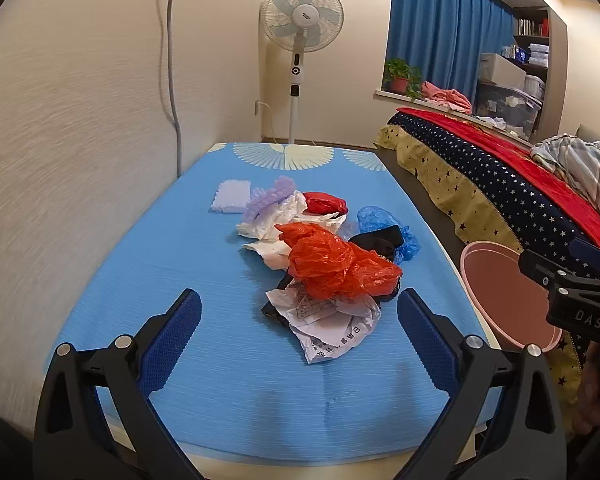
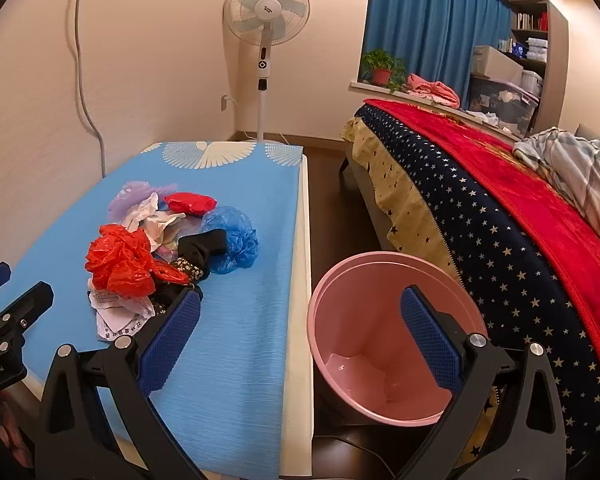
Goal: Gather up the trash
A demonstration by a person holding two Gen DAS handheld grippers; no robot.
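Both tools, left tool (image 1: 299, 336) and right tool (image 2: 300, 338), are spread empty; light orange bag (image 1: 336, 262) could slip, missing pink bin (image 2: 332, 280).

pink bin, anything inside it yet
No trash shows inside the pink bin: just bare pink wall and floor. The right gripper's finger covers a strip of its inside.
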